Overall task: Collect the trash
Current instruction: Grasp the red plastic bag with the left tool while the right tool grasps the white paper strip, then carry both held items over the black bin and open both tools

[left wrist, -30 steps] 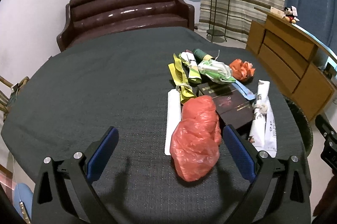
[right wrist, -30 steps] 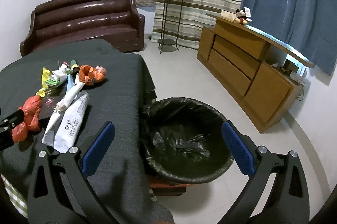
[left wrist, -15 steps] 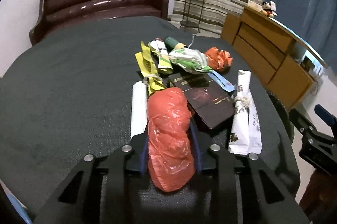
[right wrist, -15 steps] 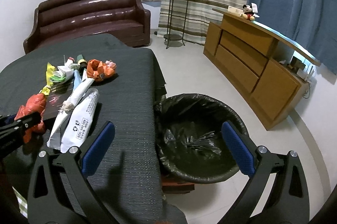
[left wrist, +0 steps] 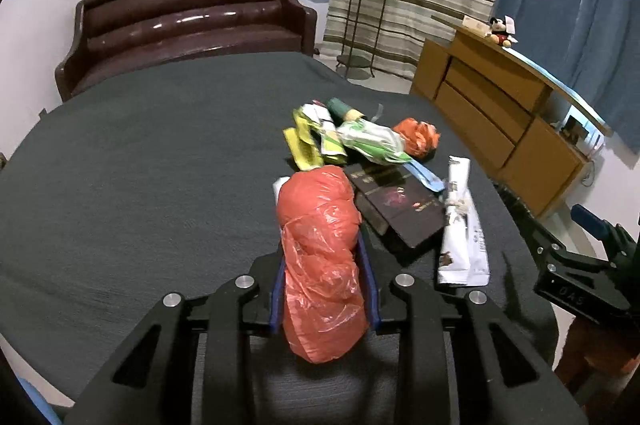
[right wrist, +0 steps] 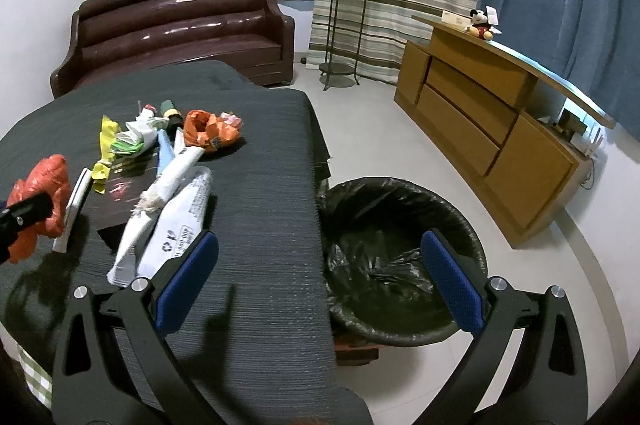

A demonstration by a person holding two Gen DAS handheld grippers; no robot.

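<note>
My left gripper (left wrist: 322,289) is shut on a crumpled red plastic bag (left wrist: 320,249) and holds it just above the dark tablecloth; the bag also shows in the right wrist view (right wrist: 42,199). Beyond it lies a pile of trash: a dark box (left wrist: 394,203), white wrappers (left wrist: 460,221), yellow and green wrappers (left wrist: 316,141), an orange bag (left wrist: 418,137). My right gripper (right wrist: 318,279) is open and empty, over the table's right edge beside the black-lined trash bin (right wrist: 400,257).
The table (left wrist: 140,165) carries a dark grey cloth. A brown leather sofa (left wrist: 188,21) stands behind it. A wooden sideboard (right wrist: 492,129) lines the right wall. A metal plant stand (right wrist: 344,25) stands by the striped curtains. The bin sits on the floor right of the table.
My left gripper closed around the red bag and lifted it slightly off the table. My right gripper drifted a little toward the table, still open.
</note>
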